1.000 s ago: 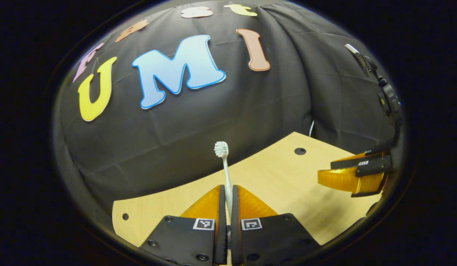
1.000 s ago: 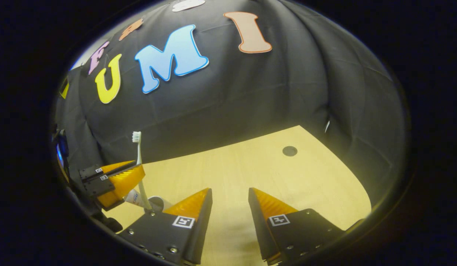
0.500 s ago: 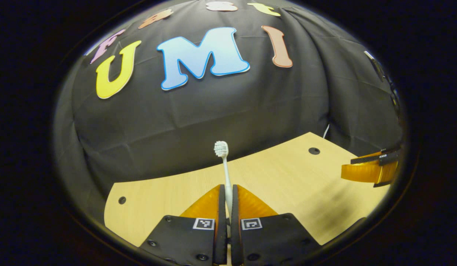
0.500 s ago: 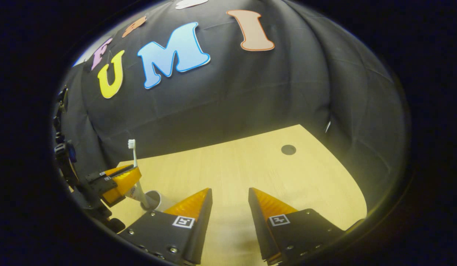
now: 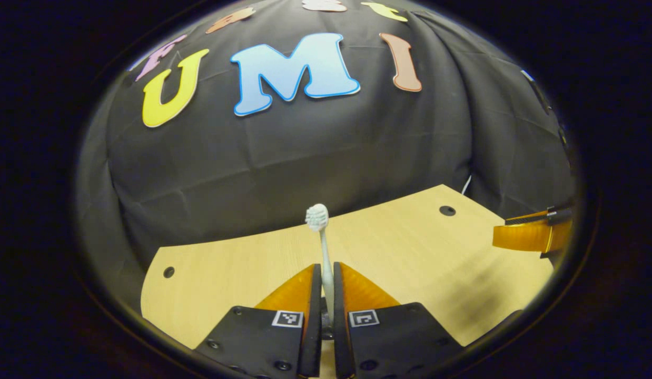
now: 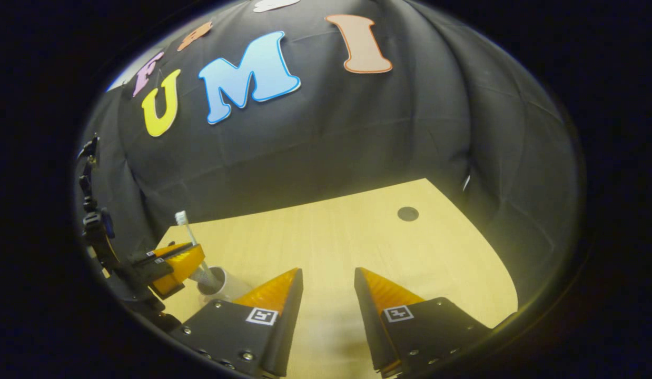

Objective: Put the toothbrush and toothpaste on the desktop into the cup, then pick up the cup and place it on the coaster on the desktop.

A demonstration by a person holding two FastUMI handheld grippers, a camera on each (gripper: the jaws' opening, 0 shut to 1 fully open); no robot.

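A white toothbrush stands upright between the fingers of my left gripper, head up; the jaws are parted a little, with slim gaps beside the handle. In the right gripper view the toothbrush leans with its lower end inside a white cup at the desk's left edge, and the left gripper sits around the handle just above the rim. Whether the toothpaste is in the cup I cannot tell. My right gripper is open over bare desk, right of the cup; one of its fingers shows at the far right.
The light wooden desk has a round cable hole near its far right corner and a small hole at the left. Black cloth wall rises close behind the desk. A hand and device hold the left gripper.
The toothbrush has sunk lower and turned about its axis. My left gripper's jaws have parted slightly. In the right gripper view the left gripper has come down close to the cup's rim.
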